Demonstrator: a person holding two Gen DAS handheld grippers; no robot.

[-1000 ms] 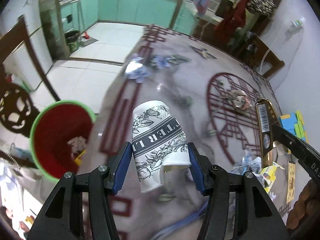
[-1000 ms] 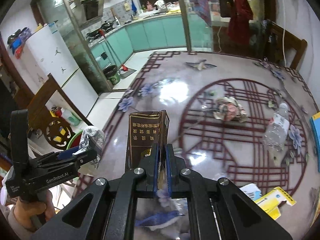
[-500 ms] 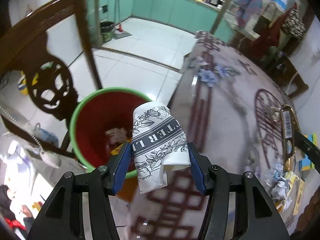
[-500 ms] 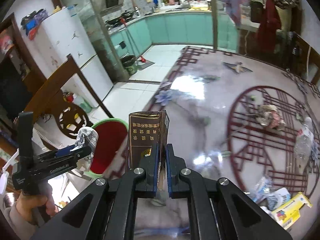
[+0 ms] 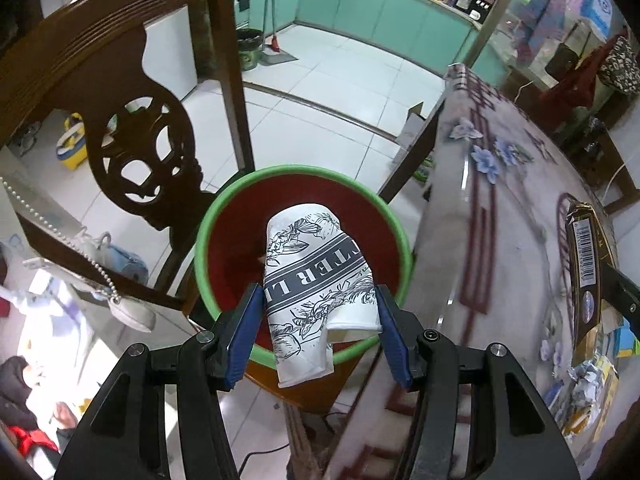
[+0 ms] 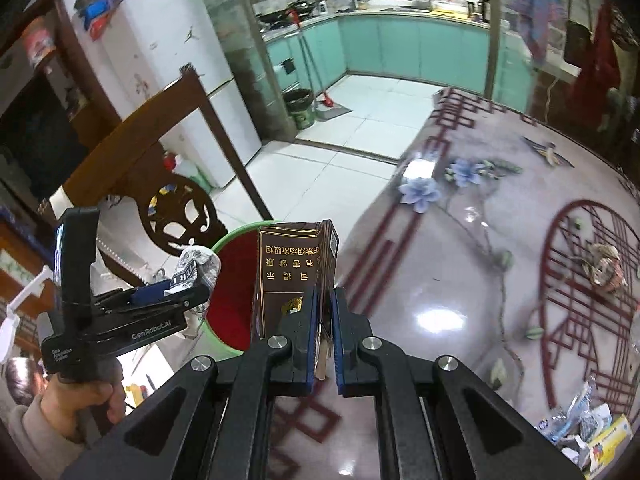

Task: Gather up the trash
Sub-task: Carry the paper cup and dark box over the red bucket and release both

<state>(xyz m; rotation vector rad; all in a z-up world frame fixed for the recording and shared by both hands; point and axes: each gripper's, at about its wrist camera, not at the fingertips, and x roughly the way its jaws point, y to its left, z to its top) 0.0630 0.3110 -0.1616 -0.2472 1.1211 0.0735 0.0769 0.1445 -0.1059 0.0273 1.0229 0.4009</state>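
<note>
Swung over the bin (image 5: 402,248), left claw (image 5: 316,322) clenches the crumpled cup (image 5: 316,276).

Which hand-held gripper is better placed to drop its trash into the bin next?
Left. The left hand-held gripper holds its paper cup over the bin; the right one's box looks short of it.

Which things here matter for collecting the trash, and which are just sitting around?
Job:
crushed paper cup in left claw
brown cigarette carton in right claw
red bin
wrappers on table

Bystanders:
wooden chair
fridge
broom
</note>
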